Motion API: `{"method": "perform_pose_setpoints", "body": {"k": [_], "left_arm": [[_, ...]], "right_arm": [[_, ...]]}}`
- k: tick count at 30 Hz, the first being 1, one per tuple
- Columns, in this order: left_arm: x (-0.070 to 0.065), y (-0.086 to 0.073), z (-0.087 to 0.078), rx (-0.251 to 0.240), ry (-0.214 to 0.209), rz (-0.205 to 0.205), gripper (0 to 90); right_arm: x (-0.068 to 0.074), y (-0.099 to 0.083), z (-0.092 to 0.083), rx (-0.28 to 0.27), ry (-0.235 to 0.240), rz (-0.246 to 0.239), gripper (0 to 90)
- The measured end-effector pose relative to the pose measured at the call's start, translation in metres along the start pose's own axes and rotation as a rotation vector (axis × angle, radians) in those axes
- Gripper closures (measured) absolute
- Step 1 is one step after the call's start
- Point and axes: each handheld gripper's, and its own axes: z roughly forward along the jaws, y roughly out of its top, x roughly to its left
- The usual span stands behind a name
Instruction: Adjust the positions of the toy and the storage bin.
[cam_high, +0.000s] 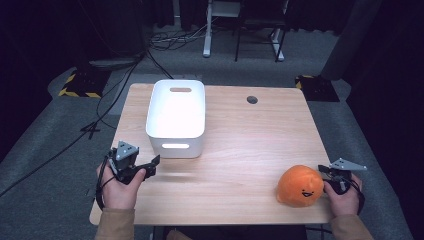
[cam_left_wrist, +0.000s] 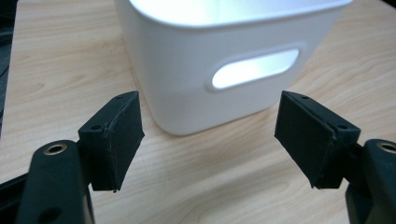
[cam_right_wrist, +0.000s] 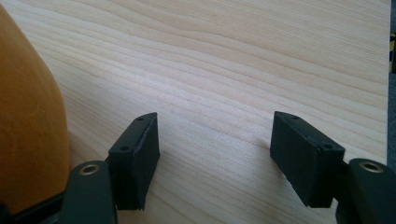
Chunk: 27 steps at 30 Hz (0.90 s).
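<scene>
On the wooden tabletop (cam_high: 240, 150) a white bin (cam_high: 176, 117) stands toward the 11 o'clock side, its long axis running from near to far, with a slot handle in the near end wall. The left gripper (cam_high: 150, 165) sits at about 8 o'clock on the tabletop, just near of the bin's near left corner and pointing toward it; in the left gripper view its jaws stand apart with nothing between them, and the bin's (cam_left_wrist: 219, 70) near wall and glowing handle slot lie straight ahead, not touched. An orange plush toy (cam_high: 300, 186) with a small dark face lies at roughly 4 o'clock, near the front edge. The right gripper (cam_high: 326, 175) rests just beside the toy at its 3 o'clock side; in the right gripper view its jaws are apart over bare wood, and the toy (cam_right_wrist: 28, 121) bulges in at the left, outside the jaws.
</scene>
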Motion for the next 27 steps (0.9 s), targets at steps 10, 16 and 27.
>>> {"method": "perform_pose_setpoints", "body": {"k": [10, 16, 27], "left_arm": [[0.003, 0.03, 0.004, -0.074, 0.005, -0.012, 24.2], [0.011, 0.045, 0.018, -0.095, 0.028, -0.026, 24.9], [0.028, 0.049, 0.051, -0.13, 0.009, -0.108, 26.5]], "right_arm": [[0.0, 0.0, 0.0, 0.0, 0.0, -0.002, 33.2], [0.0, 0.0, 0.0, -0.001, 0.0, -0.002, 33.3], [0.0, 0.0, 0.0, -0.001, 0.0, -0.002, 33.3]]}}
